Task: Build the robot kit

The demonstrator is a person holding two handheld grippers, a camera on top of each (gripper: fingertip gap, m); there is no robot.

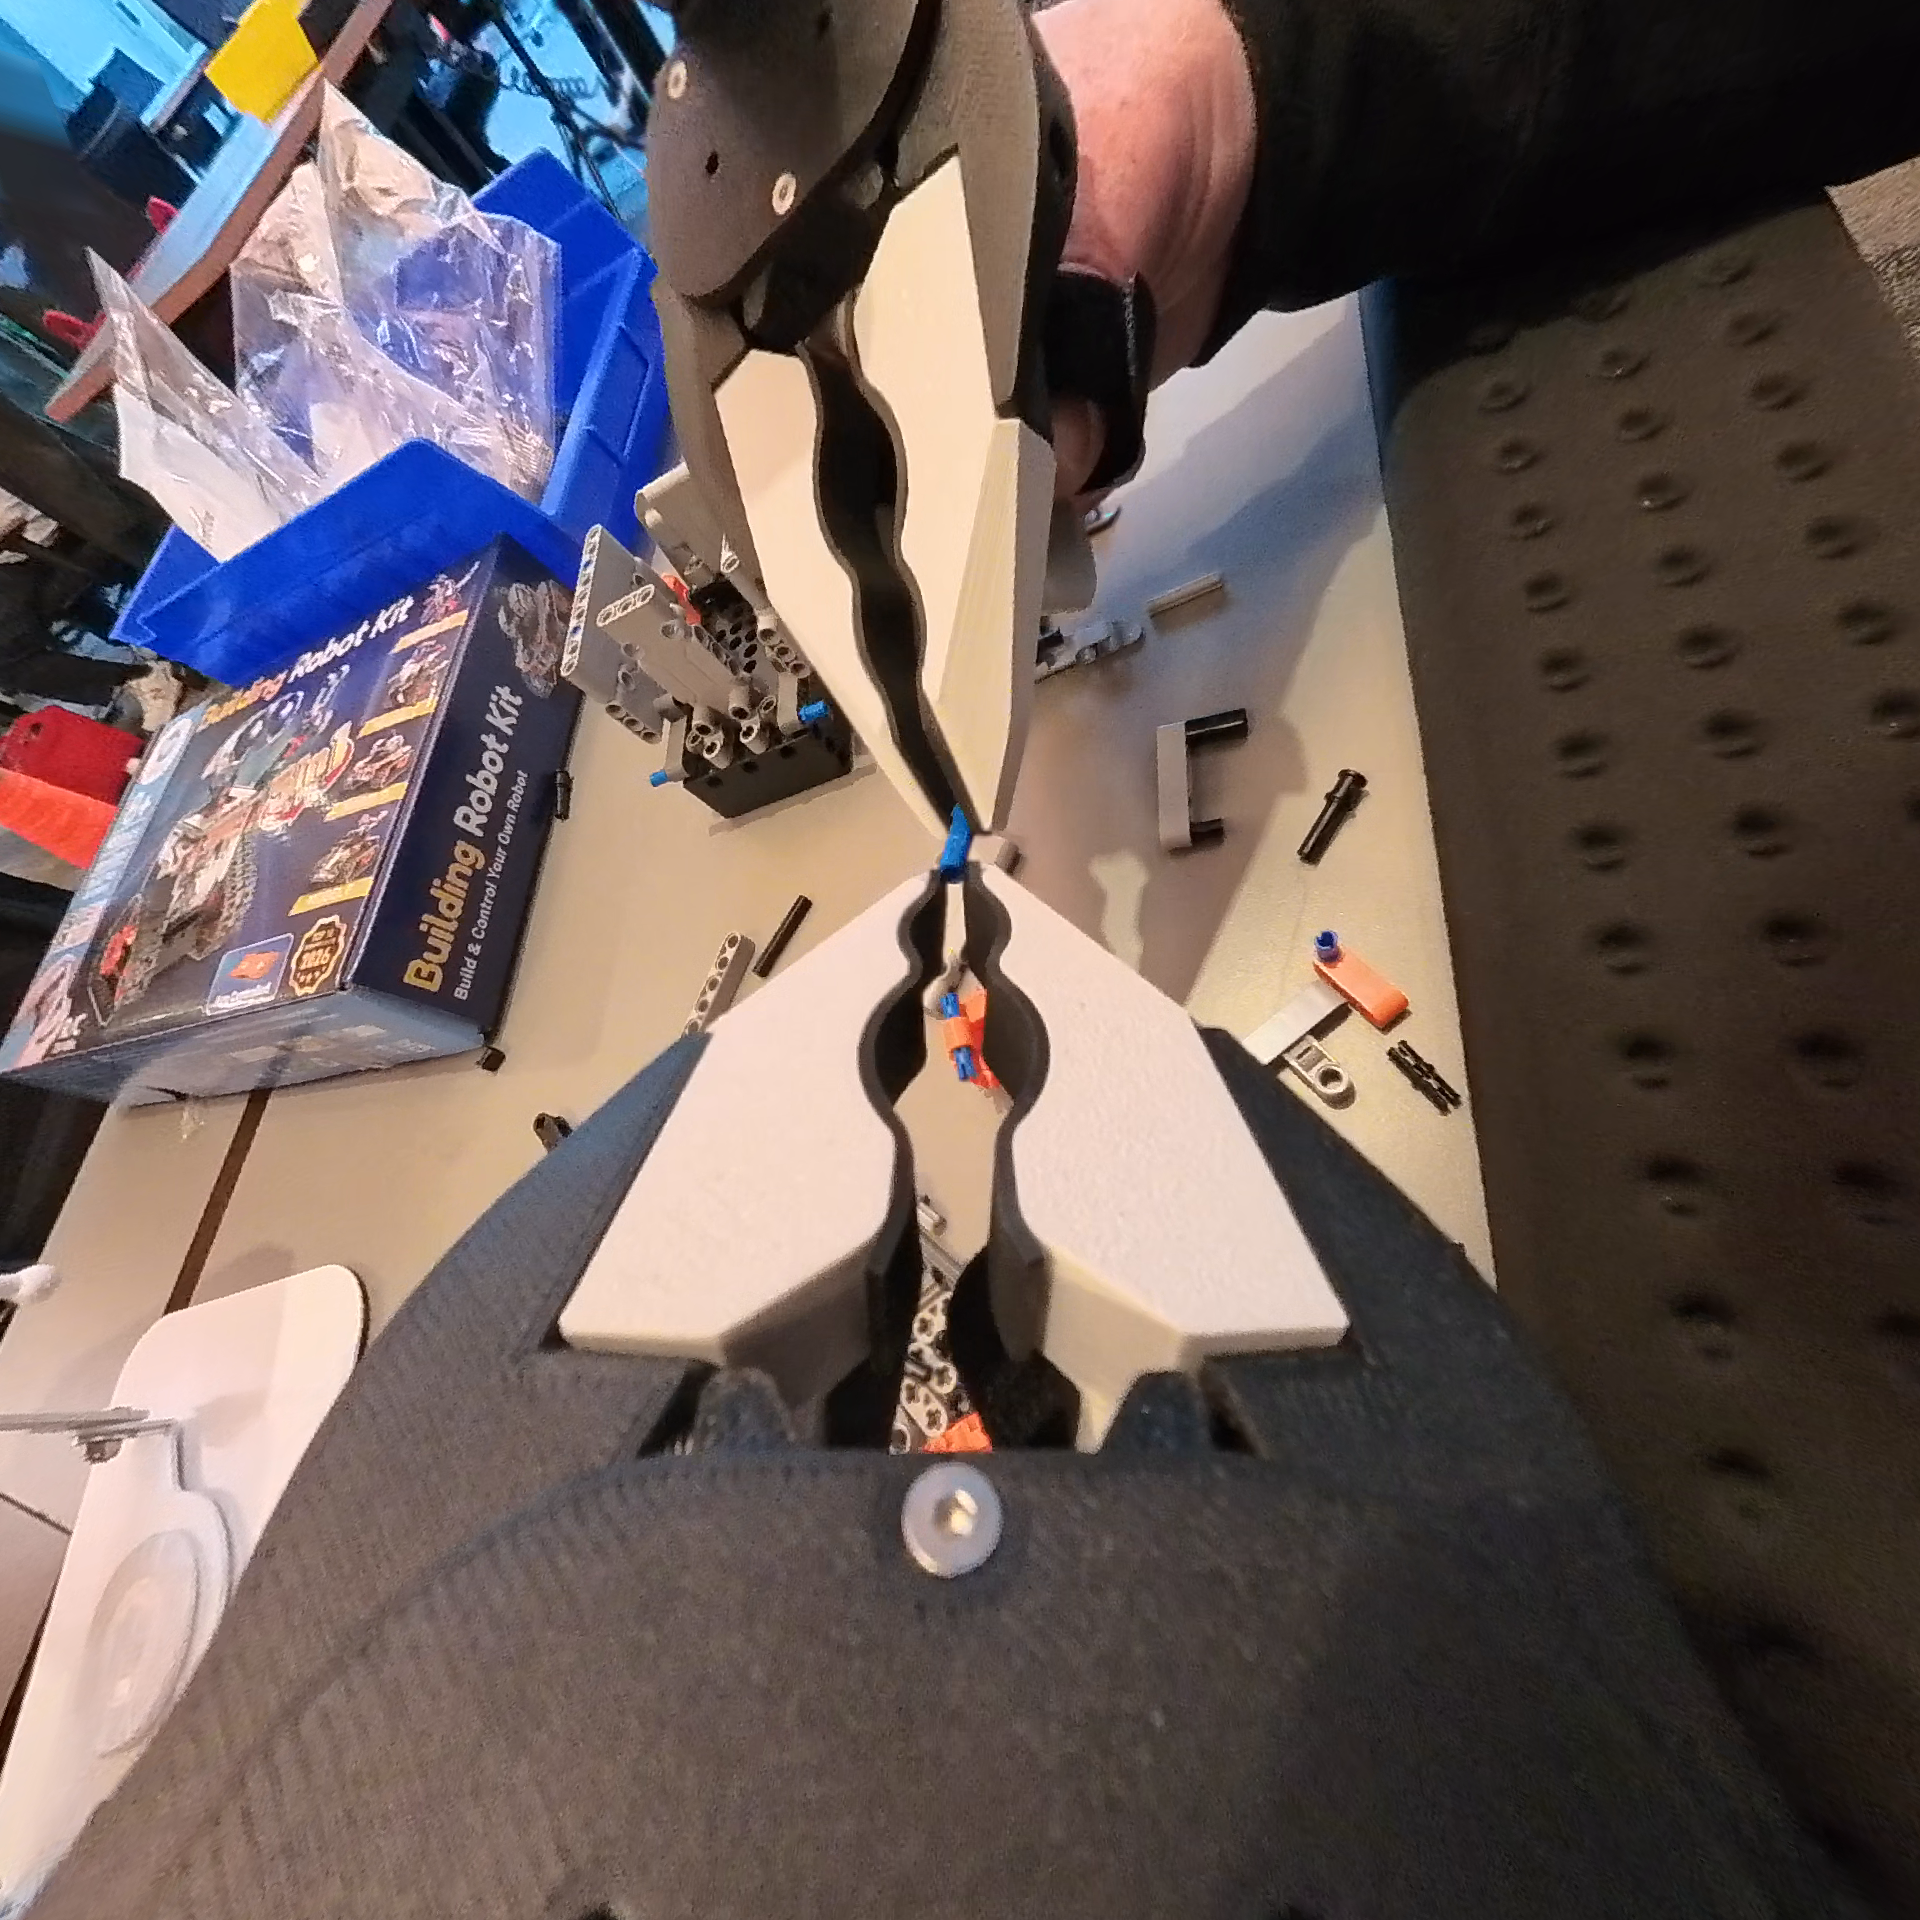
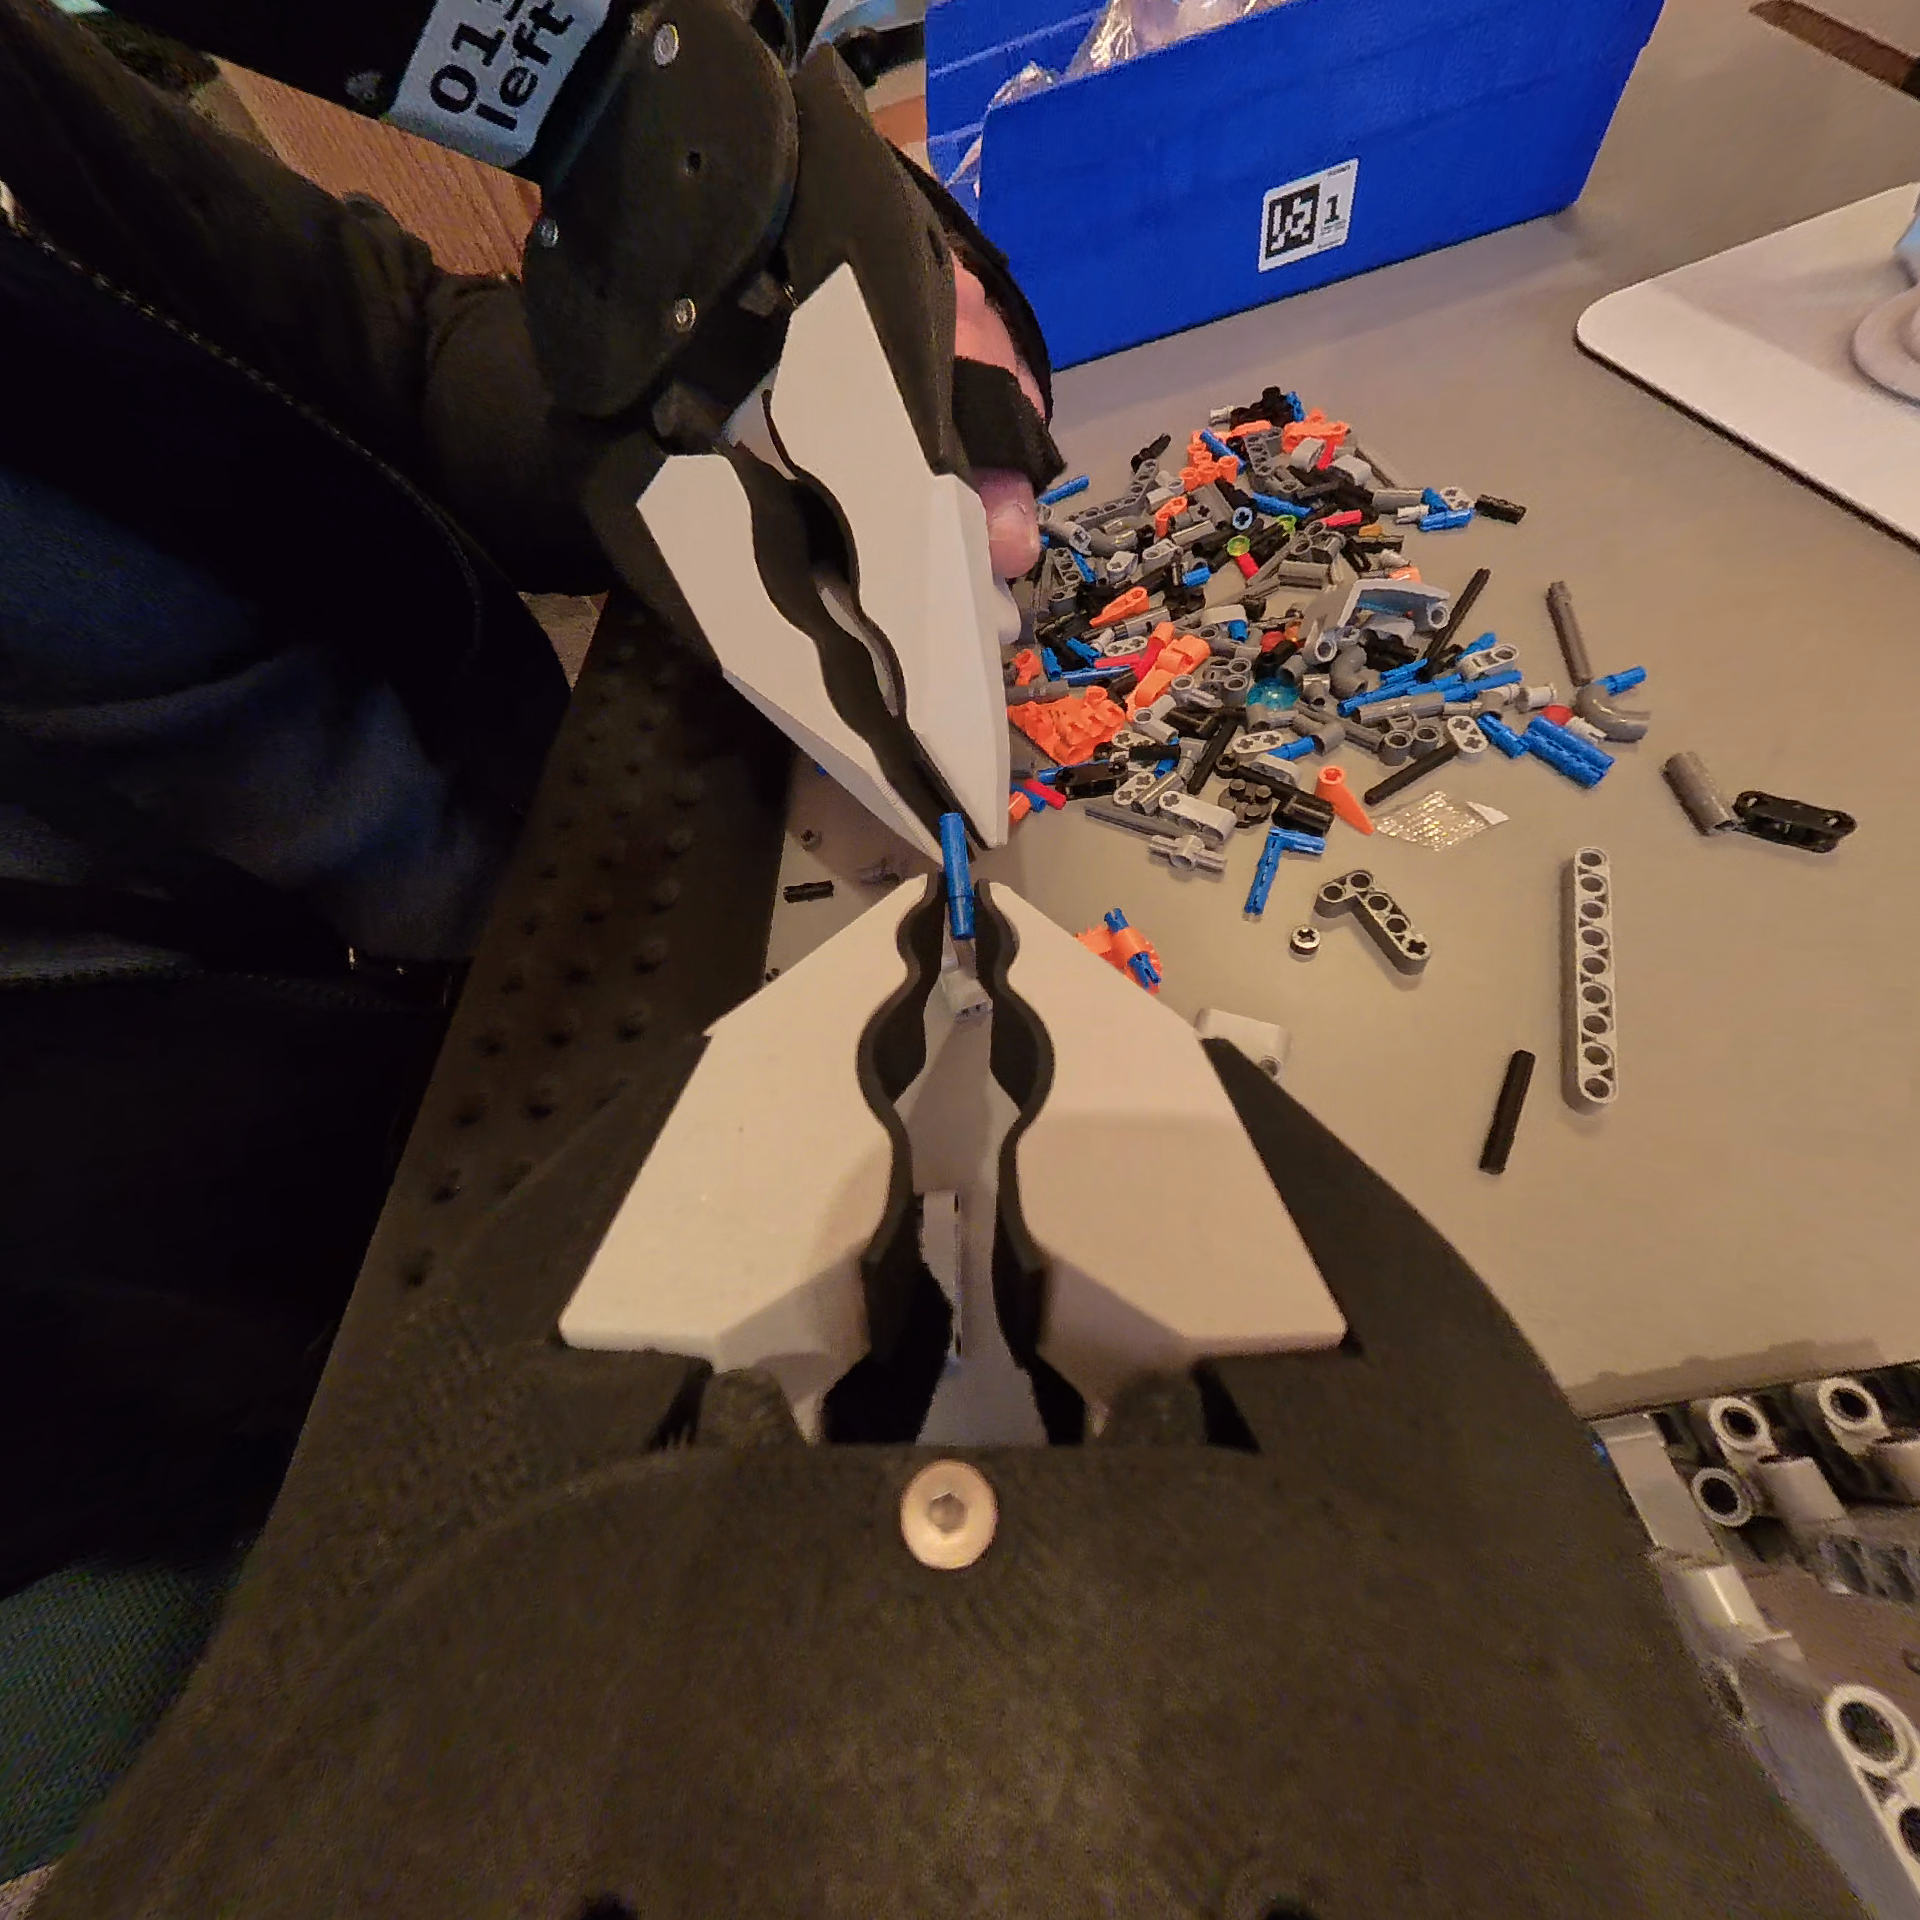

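My two grippers meet tip to tip over the beige table (image 1: 644,935). A small blue pin (image 1: 954,844) spans the gap between them. My left gripper (image 1: 951,885) is shut on one end of it. My right gripper (image 2: 956,896) is shut on the other end of the pin (image 2: 956,871). A small light grey connector (image 2: 964,992) sits on the pin between the right gripper's fingers. The right gripper (image 1: 971,823) comes in from above in the left wrist view. The left gripper (image 2: 971,831) comes in from above in the right wrist view. A person's hand (image 1: 1132,156) holds the right gripper.
A pile of loose orange, blue, grey and black parts (image 2: 1299,644) lies on the table. A part-built grey and black assembly (image 1: 717,686), a dark blue kit box (image 1: 312,831) and blue bins (image 1: 416,499) stand behind. Stray beams (image 2: 1590,977) and pins (image 1: 1330,816) lie around. A black dimpled surface (image 1: 1662,831) borders the table. Both grippers' tips are close together, under 4 cm apart.
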